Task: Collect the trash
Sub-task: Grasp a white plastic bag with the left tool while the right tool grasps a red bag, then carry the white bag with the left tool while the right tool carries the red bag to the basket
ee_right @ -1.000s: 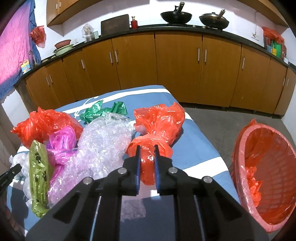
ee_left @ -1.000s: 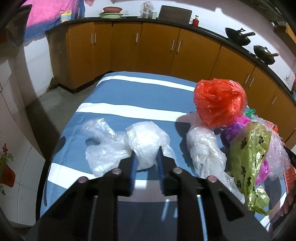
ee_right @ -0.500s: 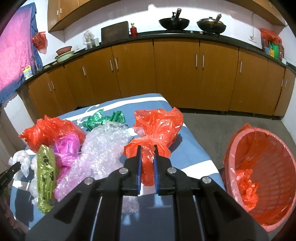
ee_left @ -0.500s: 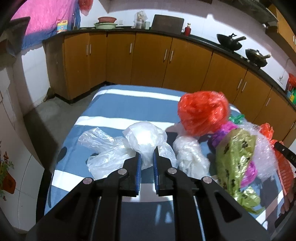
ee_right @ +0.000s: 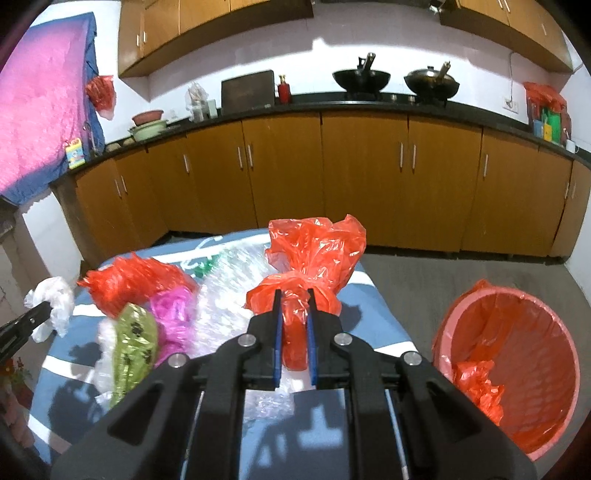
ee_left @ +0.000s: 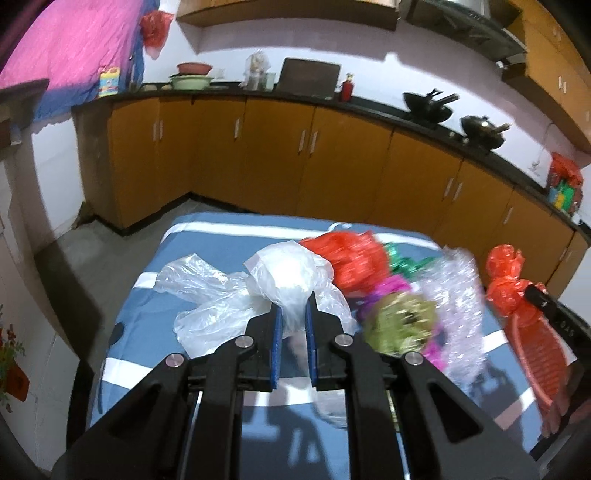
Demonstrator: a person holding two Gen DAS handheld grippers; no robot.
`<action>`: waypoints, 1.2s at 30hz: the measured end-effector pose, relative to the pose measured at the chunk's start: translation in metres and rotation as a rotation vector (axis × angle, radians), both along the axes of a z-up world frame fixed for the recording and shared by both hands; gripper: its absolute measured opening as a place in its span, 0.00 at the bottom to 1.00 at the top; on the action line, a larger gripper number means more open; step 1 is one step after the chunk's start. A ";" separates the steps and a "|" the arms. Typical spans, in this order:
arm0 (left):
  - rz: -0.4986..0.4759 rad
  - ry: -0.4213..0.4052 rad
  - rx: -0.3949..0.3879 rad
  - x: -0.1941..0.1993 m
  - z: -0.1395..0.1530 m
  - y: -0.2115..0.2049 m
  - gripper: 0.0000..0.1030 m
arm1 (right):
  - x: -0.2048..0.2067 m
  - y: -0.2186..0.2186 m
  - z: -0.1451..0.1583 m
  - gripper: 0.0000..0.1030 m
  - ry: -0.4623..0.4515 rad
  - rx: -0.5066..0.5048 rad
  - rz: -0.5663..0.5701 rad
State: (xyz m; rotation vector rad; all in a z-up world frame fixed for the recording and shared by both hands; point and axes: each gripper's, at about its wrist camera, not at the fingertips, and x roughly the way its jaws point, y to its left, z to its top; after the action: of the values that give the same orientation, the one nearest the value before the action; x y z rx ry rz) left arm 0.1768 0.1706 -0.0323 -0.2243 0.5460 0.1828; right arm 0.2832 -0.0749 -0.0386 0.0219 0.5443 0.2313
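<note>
Red bag (ee_right: 314,258) pinched by right gripper (ee_right: 293,325) | left gripper (ee_left: 293,321) clamps white bag (ee_left: 288,273) | step: both lifted | next: carry to basket (ee_right: 554,439)

A home kitchen: orange-brown cabinets (ee_right: 362,177) under a black countertop (ee_right: 369,101) from 9 to 3 o'clock, two black woks (ee_right: 361,79) at 12, bowls (ee_right: 147,125) at 10, upper cupboards (ee_right: 207,26) above.

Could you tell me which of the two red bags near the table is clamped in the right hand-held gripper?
The knotted red bag nearest the bin; the other red bag lies loose at the table's far-left side.
</note>
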 end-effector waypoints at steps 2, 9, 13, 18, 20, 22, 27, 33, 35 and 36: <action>-0.019 -0.018 -0.001 -0.002 0.007 -0.008 0.11 | -0.006 -0.003 0.006 0.11 -0.010 0.010 0.008; -0.078 -0.063 0.005 -0.004 0.025 -0.033 0.11 | -0.022 -0.015 0.021 0.11 -0.038 0.033 0.012; -0.096 -0.084 -0.001 -0.008 0.033 -0.045 0.11 | -0.034 -0.022 0.032 0.11 -0.060 0.048 0.012; -0.147 -0.106 -0.003 -0.016 0.042 -0.069 0.11 | -0.056 -0.039 0.041 0.11 -0.088 0.043 0.023; -0.174 -0.109 -0.010 -0.018 0.043 -0.080 0.11 | -0.067 -0.051 0.042 0.11 -0.095 0.038 0.015; -0.205 -0.111 -0.017 -0.019 0.044 -0.094 0.11 | -0.076 -0.062 0.043 0.11 -0.101 0.032 0.003; -0.308 -0.115 -0.037 -0.018 0.043 -0.138 0.11 | -0.098 -0.103 0.044 0.11 -0.115 0.011 -0.056; -0.431 -0.104 -0.053 -0.004 0.038 -0.195 0.11 | -0.113 -0.153 0.039 0.11 -0.112 0.005 -0.144; -0.474 -0.101 -0.055 0.001 0.038 -0.216 0.11 | -0.116 -0.171 0.037 0.11 -0.106 0.009 -0.177; -0.489 -0.101 -0.053 0.003 0.038 -0.224 0.11 | -0.116 -0.176 0.035 0.11 -0.103 0.010 -0.189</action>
State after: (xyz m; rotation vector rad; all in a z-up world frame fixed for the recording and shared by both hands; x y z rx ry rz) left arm 0.1796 -0.0532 0.0057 -0.1453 0.4905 -0.3165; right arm 0.1668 -0.2512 -0.0037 0.0705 0.4349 0.0508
